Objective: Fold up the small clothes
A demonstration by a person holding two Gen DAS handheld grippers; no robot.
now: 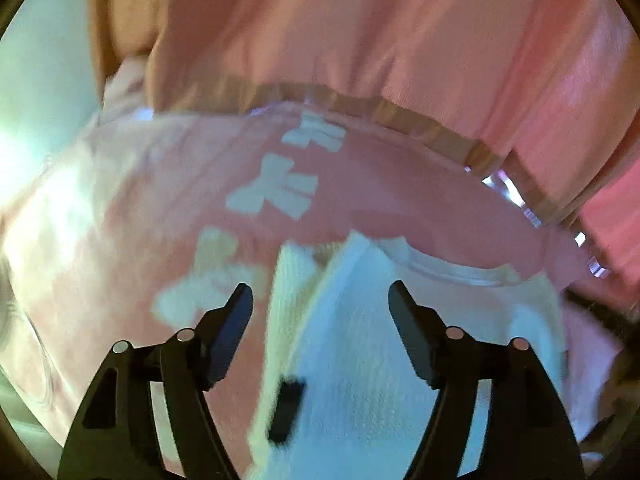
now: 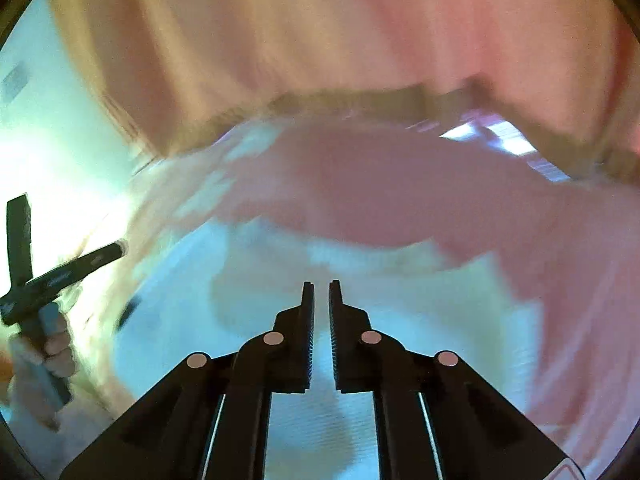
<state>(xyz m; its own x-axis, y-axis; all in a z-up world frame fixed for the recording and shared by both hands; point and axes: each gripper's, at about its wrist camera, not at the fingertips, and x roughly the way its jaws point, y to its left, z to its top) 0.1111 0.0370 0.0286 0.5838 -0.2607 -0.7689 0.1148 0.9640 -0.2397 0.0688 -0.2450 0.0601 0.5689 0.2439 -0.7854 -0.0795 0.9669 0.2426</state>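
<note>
White garment (image 1: 360, 360) between the spread left fingers (image 1: 236, 320)

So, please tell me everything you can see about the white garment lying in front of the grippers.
The white garment looks like a soft knitted fabric, with a ribbed edge and a small dark tag. It lies rumpled, partly folded, on a pink cloth with pale bow prints. The open left gripper hangs above it, gripping nothing. The shut right gripper seems empty. Both views are blurred.
</note>
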